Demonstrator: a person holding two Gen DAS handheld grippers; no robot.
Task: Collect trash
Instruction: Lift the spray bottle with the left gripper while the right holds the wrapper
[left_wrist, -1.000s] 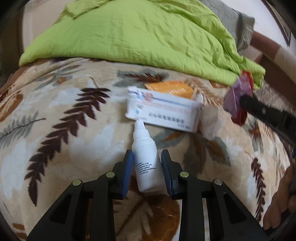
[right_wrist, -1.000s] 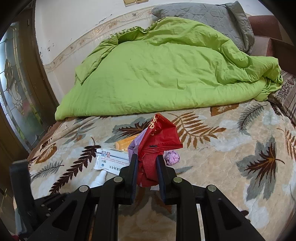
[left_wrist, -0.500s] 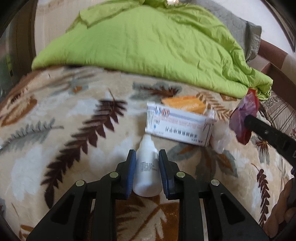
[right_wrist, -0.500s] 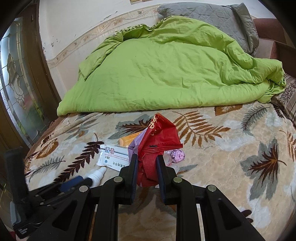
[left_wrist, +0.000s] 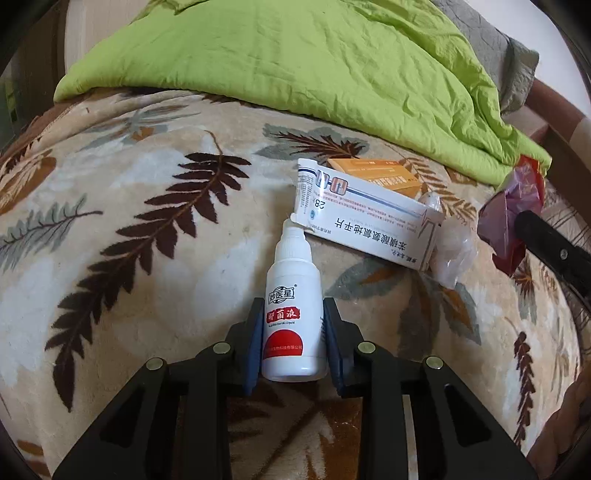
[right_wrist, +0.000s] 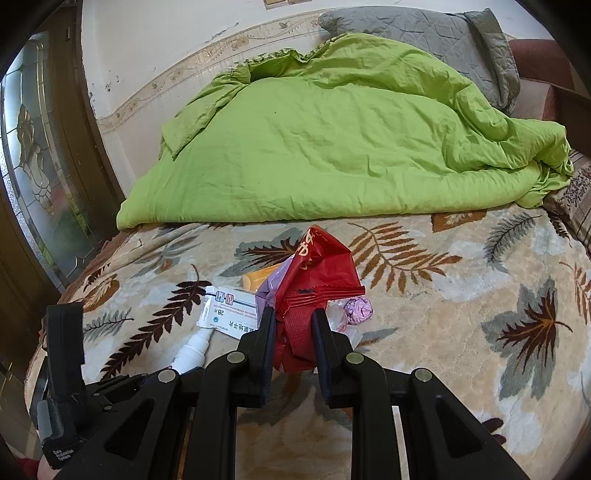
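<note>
Trash getting doubled up: left gripper (left_wrist: 291, 332) pinches the bottle (left_wrist: 291, 314), right gripper (right_wrist: 293, 339) clamps the wrapper (right_wrist: 317, 273), so both leave together.

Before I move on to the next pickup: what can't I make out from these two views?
- Orange box: mostly hidden behind the white medicine carton, both views.
- Clear plastic wrap: contents unreadable, left view.
- Small purple wad: too small to identify, right view.
- Red wrapper: lower end hidden inside the right claw.
</note>
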